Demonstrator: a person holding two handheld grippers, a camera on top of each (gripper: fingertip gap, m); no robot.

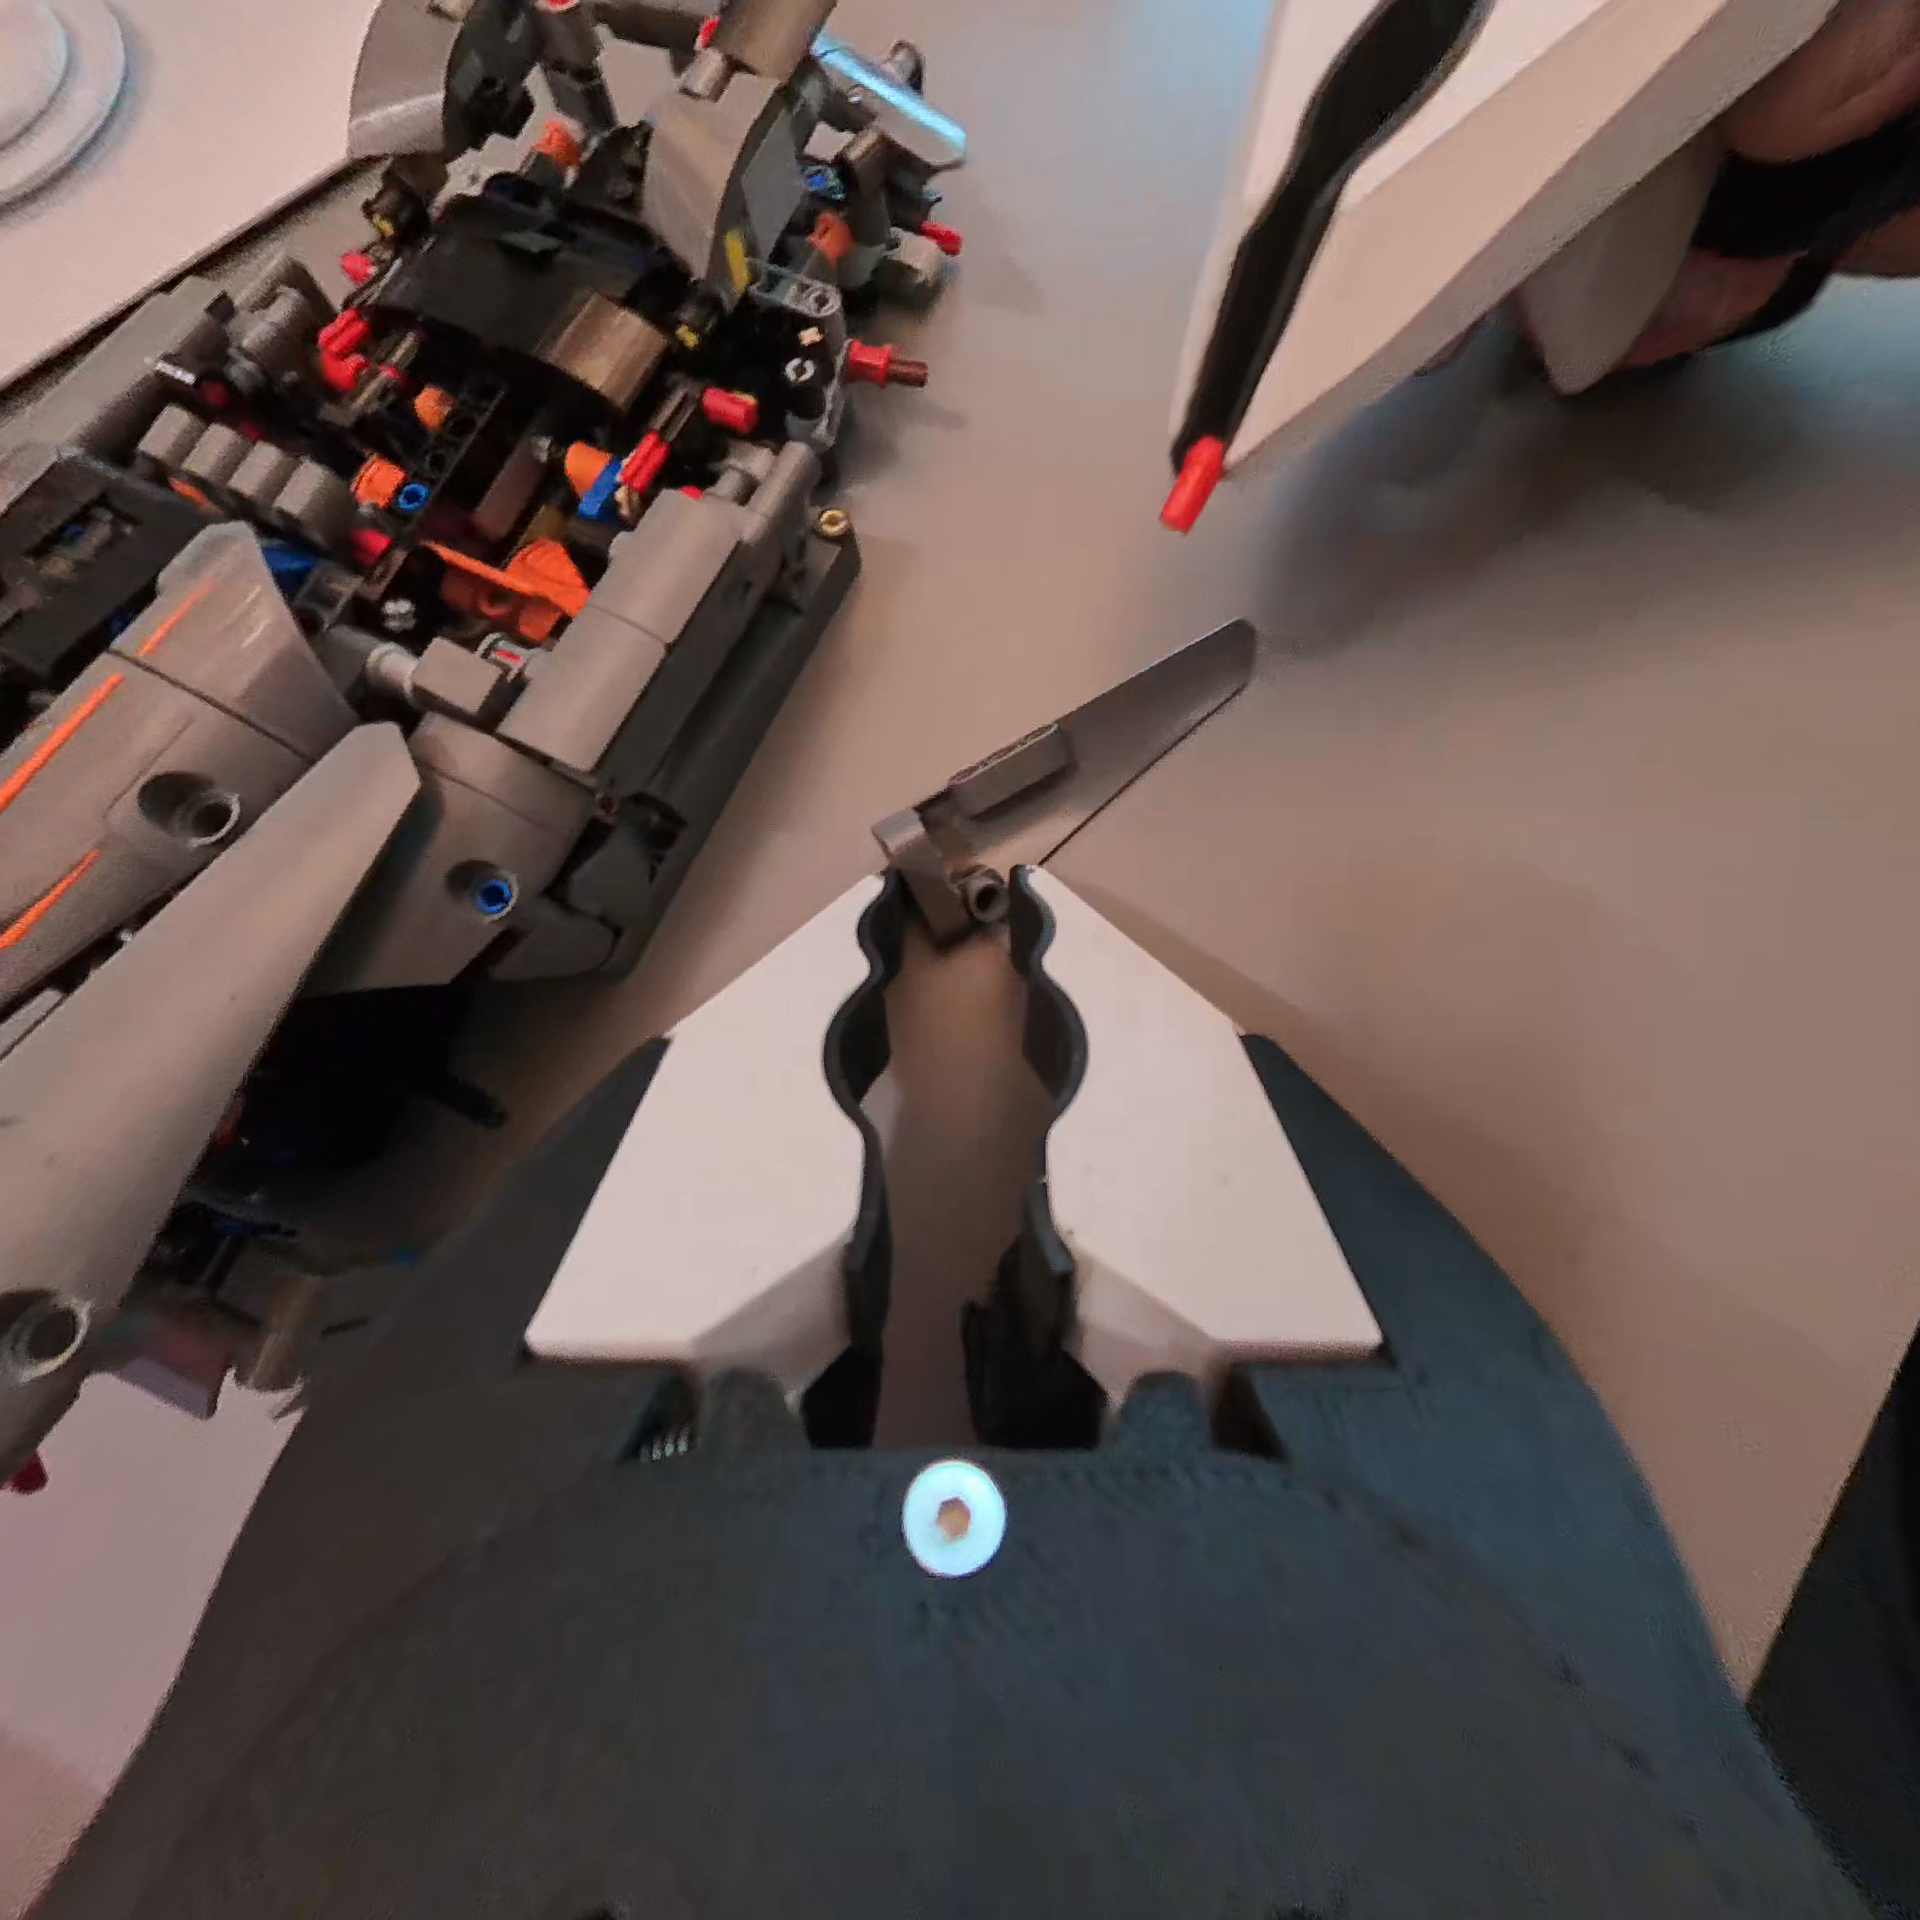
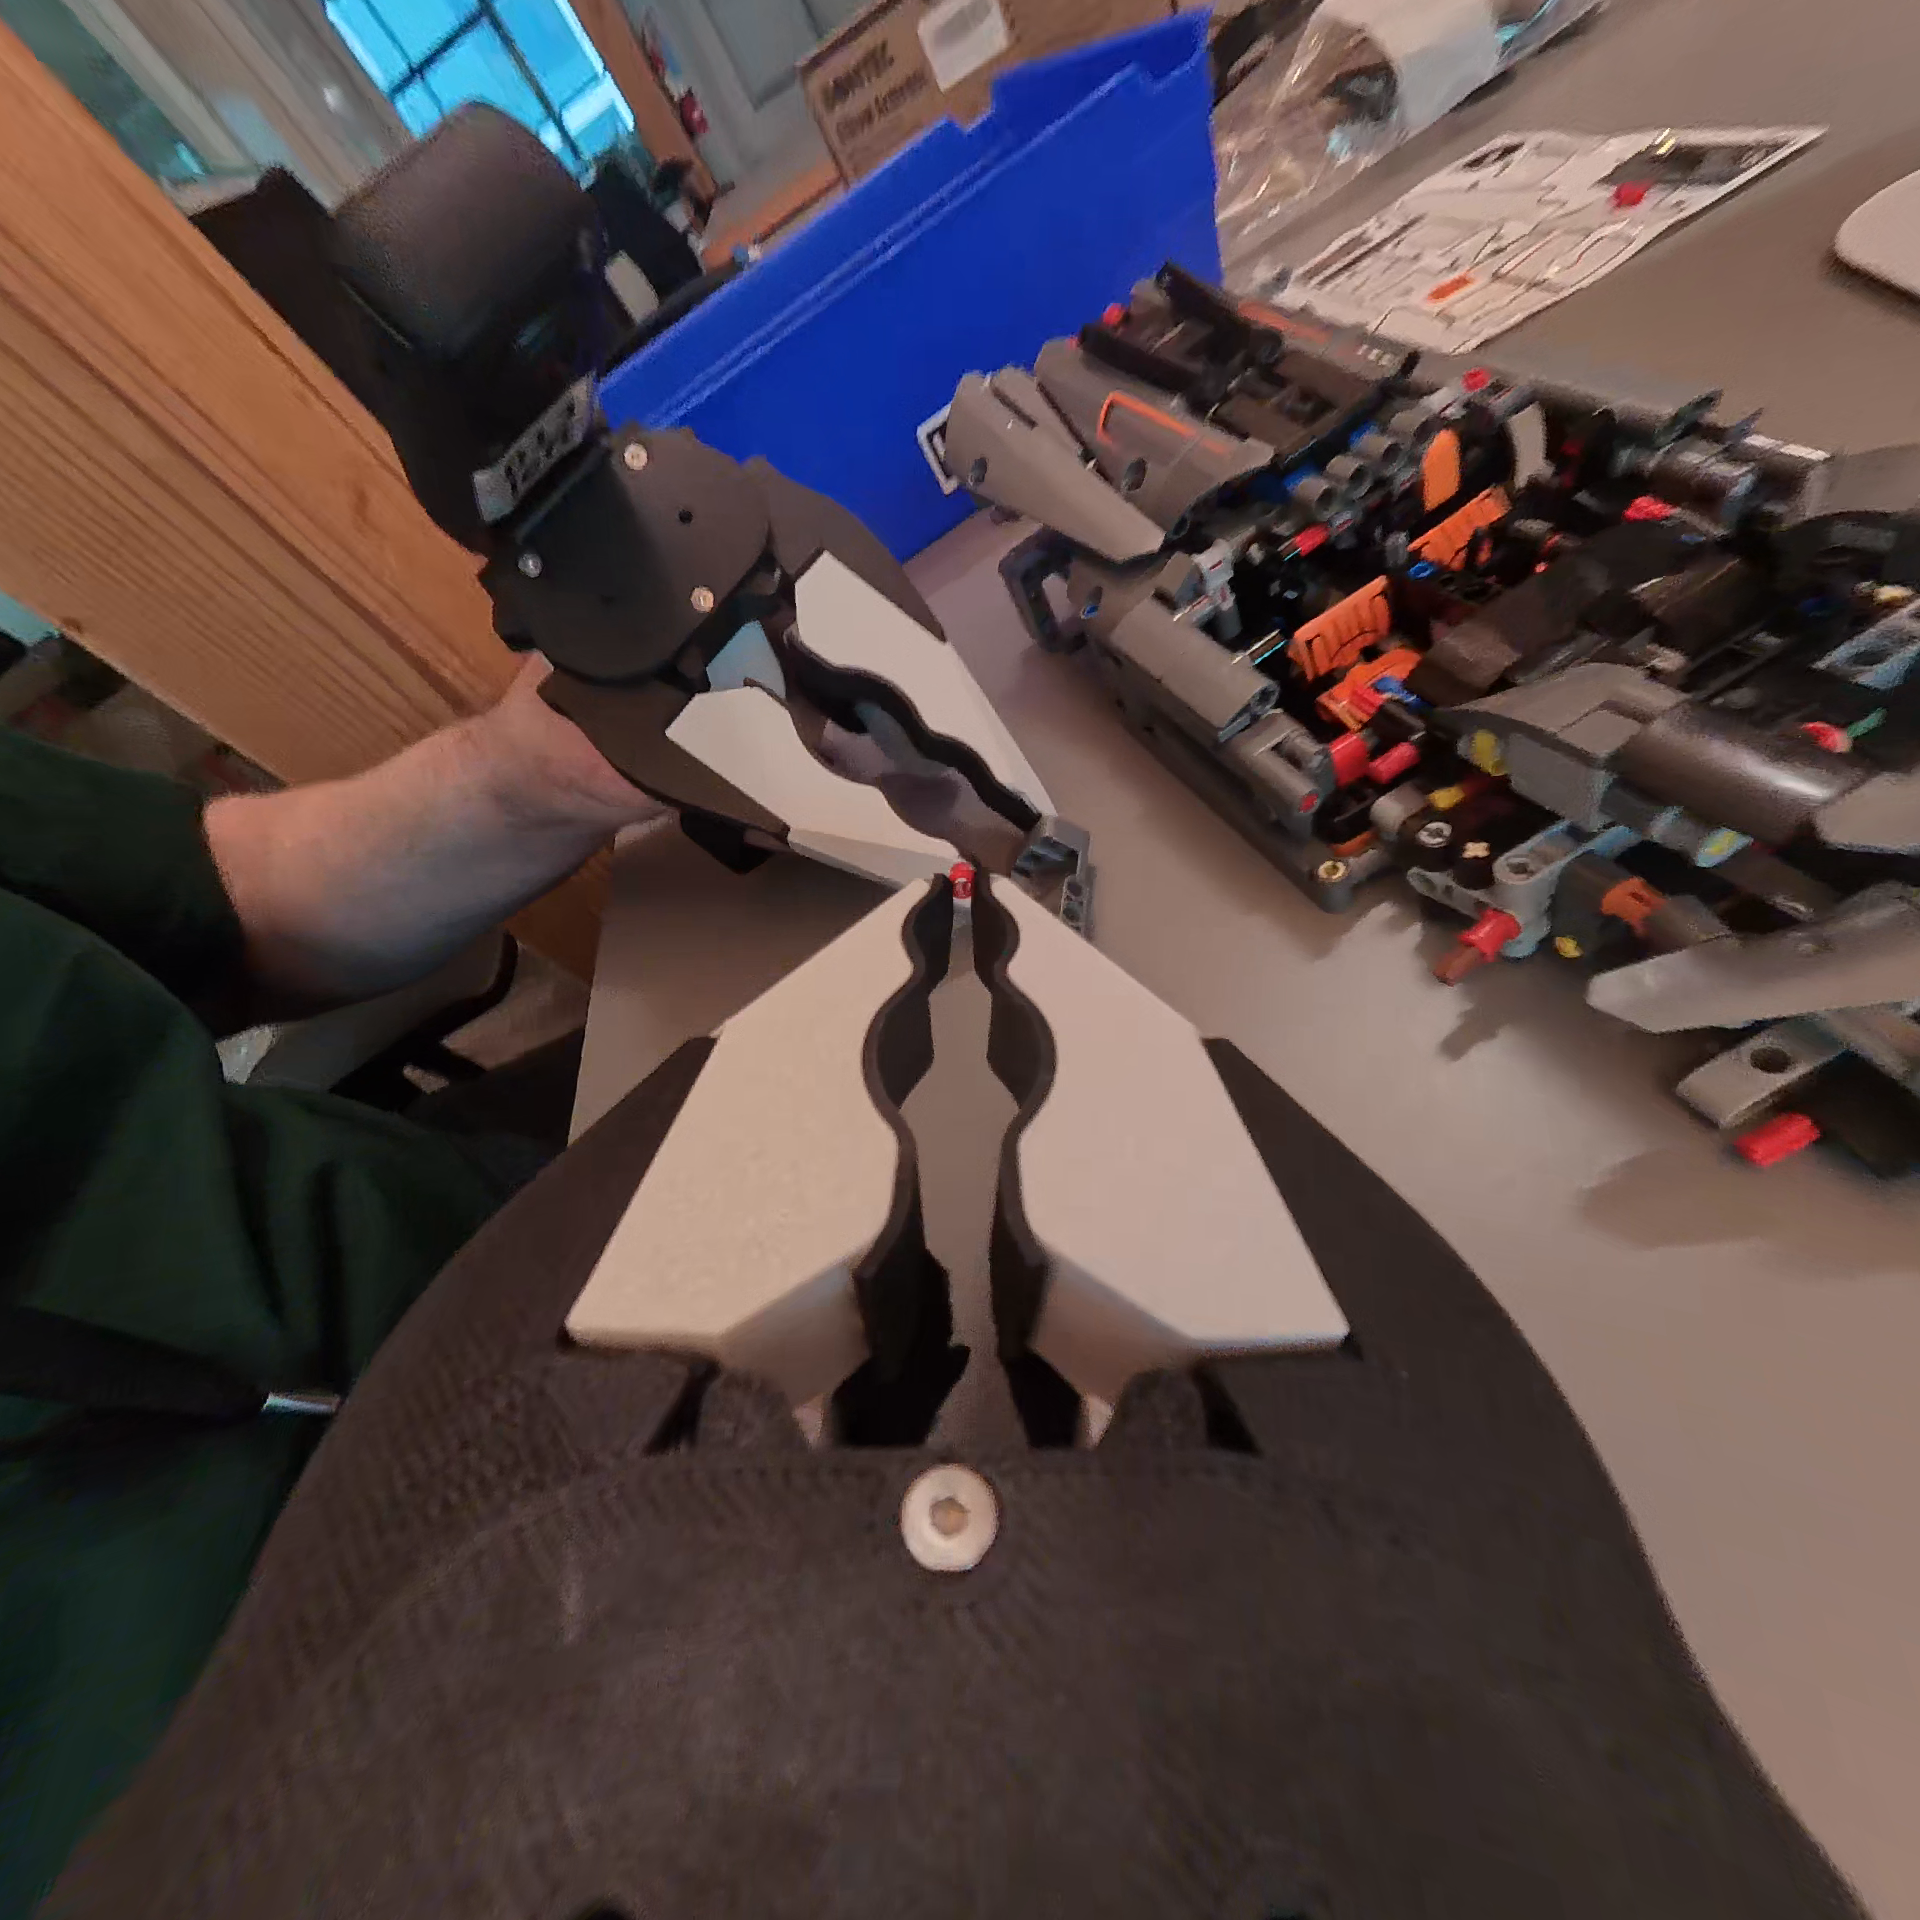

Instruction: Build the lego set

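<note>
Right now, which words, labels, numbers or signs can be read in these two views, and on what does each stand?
I do not copy writing out; these bear it:
Cardboard box behind the blue bin: print, blurred.
Blue bin: white label, partly hidden by the Lego model.
Printed sheet beyond the model: too small.
Left wrist view: nothing legible.

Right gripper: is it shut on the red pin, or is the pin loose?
Shut on it. The right gripper fingers pinch the red pin at their tips, and it hangs clear above the table.
</note>
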